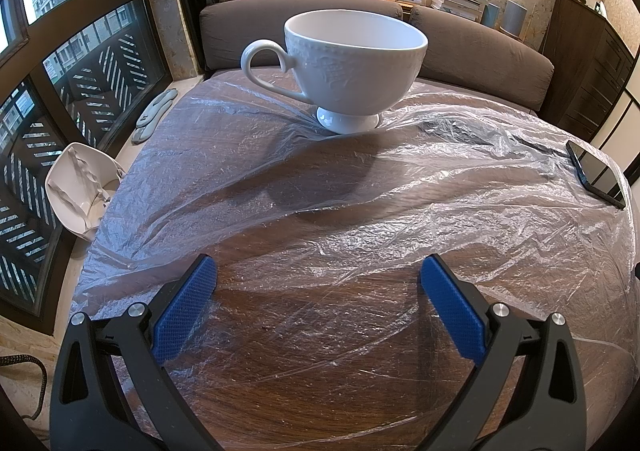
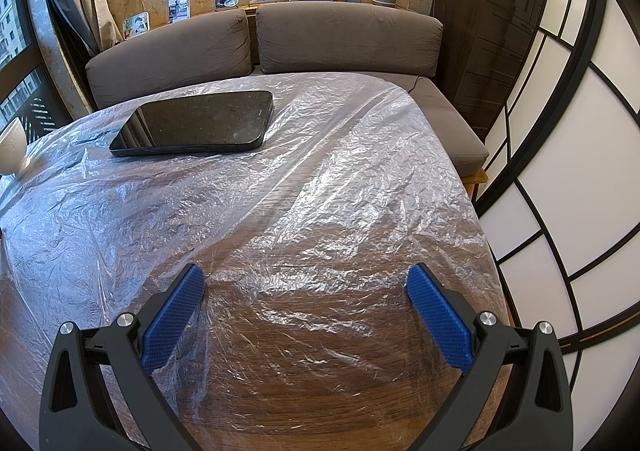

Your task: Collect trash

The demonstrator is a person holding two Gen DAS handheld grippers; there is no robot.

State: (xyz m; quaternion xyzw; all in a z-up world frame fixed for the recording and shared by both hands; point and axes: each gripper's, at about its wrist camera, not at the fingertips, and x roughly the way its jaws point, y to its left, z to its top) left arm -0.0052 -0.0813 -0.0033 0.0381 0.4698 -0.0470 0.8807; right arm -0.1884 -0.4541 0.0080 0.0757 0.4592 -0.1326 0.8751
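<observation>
One thin, clear plastic sheet [image 1: 400, 187] is the likely trash: it lies spread and wrinkled over most of the wooden counter [image 1: 320, 391], reaching the far edge by the sofa [image 2: 344, 39] and draping a little over the sides. It should handle as almost weightless, limp and slippery, with no stiffness to hold a shape, so it will crumple and trail rather than lift flat. A white footed cup [image 1: 352, 63] stands on it at the far side in the left wrist view, and a dark phone [image 2: 196, 123] lies on it to the right; both pin the film, and the cup looks fragile, so pulling the sheet risks dragging or tipping them.

Being a sheet, it points nowhere in particular; its longer run seems to follow the counter from the near edge toward the sofa, though the fisheye bend makes that uncertain. The raised folds run slantwise across it.

Best hold is a pinch on a raised ridge or on the loose near edge, well apart from cup and phone. The left gripper [image 1: 318, 279] and right gripper [image 2: 306, 287] both hover over the film with jaws spread wide, grasping nothing.
</observation>
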